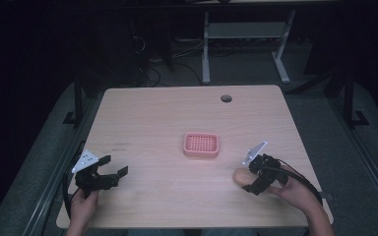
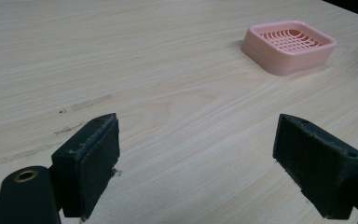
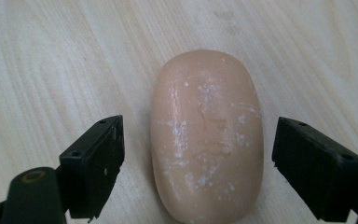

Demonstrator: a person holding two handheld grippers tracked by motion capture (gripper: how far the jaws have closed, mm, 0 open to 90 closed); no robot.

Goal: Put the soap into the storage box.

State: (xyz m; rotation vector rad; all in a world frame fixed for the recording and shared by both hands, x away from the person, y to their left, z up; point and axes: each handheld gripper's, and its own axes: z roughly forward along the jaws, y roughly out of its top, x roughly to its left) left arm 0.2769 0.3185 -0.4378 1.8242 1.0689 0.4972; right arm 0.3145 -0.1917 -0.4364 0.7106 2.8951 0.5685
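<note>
Left hand (image 1: pixel 81 204) at the near-left table edge holds the left gripper (image 1: pixel 112 166), jaws wide apart, nothing between them. In the left gripper view its pads (image 2: pixel 95 161) sit low over bare wood, a few dark scuffs on the grain just ahead to the left.

Right hand (image 1: pixel 295 191) at near right holds the right gripper (image 1: pixel 247 181), cable looping back over the wrist. Jaws wide here too. Soap (image 1: pixel 241 176) lies flat on the table, touching neither pad as far as I can see. In the right gripper view the soap (image 3: pixel 207 135) sits between the two pads (image 3: pixel 95 163), gap showing on both sides, long axis running away from the camera. Peach oval bar, white flecks and scratches on top.

Tray (image 1: pixel 201 145) is farther in, near table centre, well apart from both grippers and from the soap. Pink, square, slotted grid floor, nothing in it. In the left gripper view the tray (image 2: pixel 261 46) is at upper right, far ahead of the jaws.

Cable hole (image 1: pixel 226 98) sits near the far edge of the table (image 1: pixel 167 113). Beyond that, white desk legs (image 1: pixel 205 49) and cables on a dark floor.
</note>
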